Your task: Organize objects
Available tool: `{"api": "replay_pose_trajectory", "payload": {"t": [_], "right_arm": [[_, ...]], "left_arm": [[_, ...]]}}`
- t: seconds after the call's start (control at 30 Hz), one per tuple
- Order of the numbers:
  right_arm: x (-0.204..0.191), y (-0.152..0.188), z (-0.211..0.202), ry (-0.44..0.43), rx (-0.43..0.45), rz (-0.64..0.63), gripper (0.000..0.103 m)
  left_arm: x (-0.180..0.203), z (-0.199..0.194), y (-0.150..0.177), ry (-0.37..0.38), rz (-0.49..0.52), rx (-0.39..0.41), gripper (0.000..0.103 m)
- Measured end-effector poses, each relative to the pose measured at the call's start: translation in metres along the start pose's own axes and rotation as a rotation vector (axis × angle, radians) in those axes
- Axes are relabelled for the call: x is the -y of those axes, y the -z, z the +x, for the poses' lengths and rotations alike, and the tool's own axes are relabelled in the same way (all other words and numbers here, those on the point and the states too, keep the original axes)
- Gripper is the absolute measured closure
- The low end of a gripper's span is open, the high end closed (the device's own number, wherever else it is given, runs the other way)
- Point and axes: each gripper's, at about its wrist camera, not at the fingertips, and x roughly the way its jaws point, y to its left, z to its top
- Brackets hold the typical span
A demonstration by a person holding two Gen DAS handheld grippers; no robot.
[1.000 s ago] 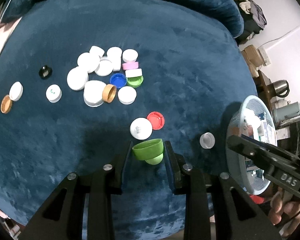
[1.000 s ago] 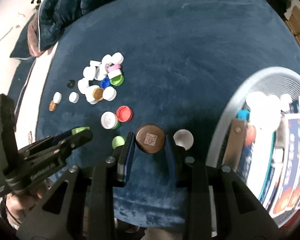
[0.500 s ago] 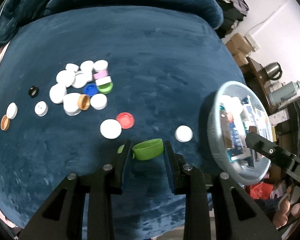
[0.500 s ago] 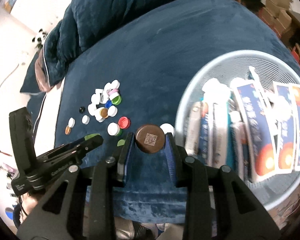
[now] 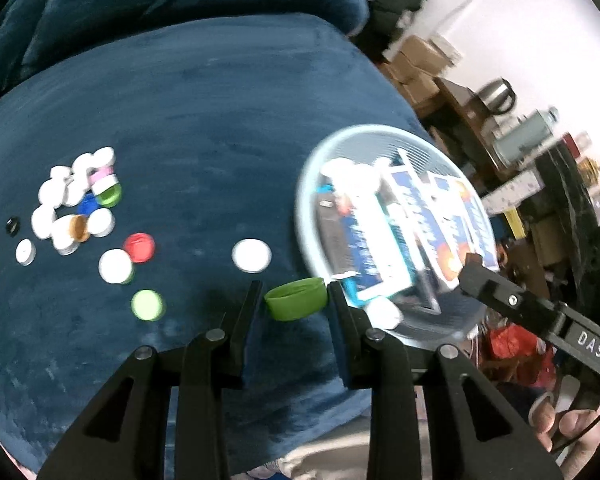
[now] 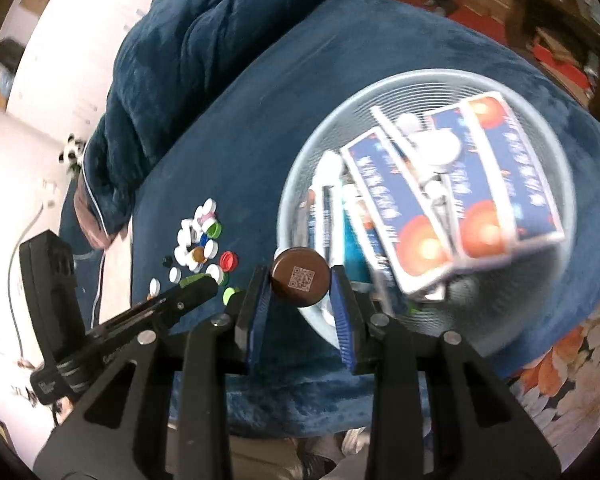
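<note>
L gripper (image 5: 296, 304) was clamped on a green cap (image 5: 296, 304), held by its rim, open side tilted up. R gripper (image 6: 300, 282) was clamped on a brown cap (image 6: 300, 282) w/ a QR sticker on its flat top. Both caps were off the cloth.

Basket (image 5: 306, 184) sat at abt 2 o'clock from L claw in L view; in R view its near rim lay right behind the brown cap. Green cap hung over the blanket, just short of the rim.

Risks, as judged: pinch on green cap was edge-on and thin, so a wobble could pop it out onto the blanket (image 5: 204, 120). Release too early = cap lands outside or bounces off the rim. Two claws converging on one basket could knock each other. Tilted cartons (image 6: 452, 184) inside could deflect a dropped cap.

Materials: caps hard, smooth plastic, short round discs; loose cluster of caps (image 5: 80, 204) at 10 o'clock, mostly white. Blanket plush, dark blue, soft. Basket pale, round, fine-ribbed wall; cartons glossy card.
</note>
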Motion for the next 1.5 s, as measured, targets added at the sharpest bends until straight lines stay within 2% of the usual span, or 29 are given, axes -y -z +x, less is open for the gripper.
{"api": "replay_pose_trajectory", "payload": {"t": [0.4, 0.6, 0.77, 0.8, 0.87, 0.9, 0.93, 1.0, 1.07, 1.17, 1.27, 1.5], "right_arm": [[0.045, 0.003, -0.028, 0.016, 0.078, 0.119, 0.072], [0.053, 0.006, -0.035, 0.041, 0.093, 0.126, 0.07], [0.061, 0.007, -0.039, 0.069, 0.104, 0.155, 0.07], [0.062, 0.007, -0.039, 0.072, 0.102, 0.162, 0.07], [0.064, 0.008, -0.04, 0.081, 0.104, 0.169, 0.066], [0.064, 0.007, -0.04, 0.087, 0.105, 0.17, 0.063], [0.065, 0.007, -0.041, 0.095, 0.108, 0.174, 0.054], [0.067, 0.008, -0.043, 0.106, 0.116, 0.186, 0.039], [0.069, 0.009, -0.044, 0.112, 0.122, 0.2, 0.017], [0.07, 0.009, -0.045, 0.121, 0.124, 0.201, 0.012], [0.07, 0.009, -0.045, 0.129, 0.122, 0.2, 0.006], [0.065, 0.009, -0.042, 0.146, 0.112, 0.185, 0.004]], "left_arm": [[0.068, 0.029, 0.009, 0.133, 0.086, -0.101, 0.072], [0.088, 0.047, 0.017, 0.207, 0.098, -0.174, 0.072], [0.097, 0.056, 0.022, 0.247, 0.106, -0.197, 0.072], [0.097, 0.056, 0.022, 0.245, 0.104, -0.197, 0.068], [0.094, 0.053, 0.021, 0.233, 0.1, -0.188, 0.039], [0.093, 0.051, 0.021, 0.225, 0.093, -0.177, 0.015], [0.091, 0.05, 0.02, 0.217, 0.087, -0.166, 0.005], [0.09, 0.046, 0.019, 0.193, 0.086, -0.156, 0.004], [0.088, 0.042, 0.018, 0.171, 0.094, -0.142, 0.003], [0.084, 0.037, 0.018, 0.122, 0.113, -0.115, 0.002], [0.077, 0.034, 0.017, 0.105, 0.114, -0.107, 0.002], [0.067, 0.028, 0.015, 0.052, 0.101, -0.067, 0.002]]}}
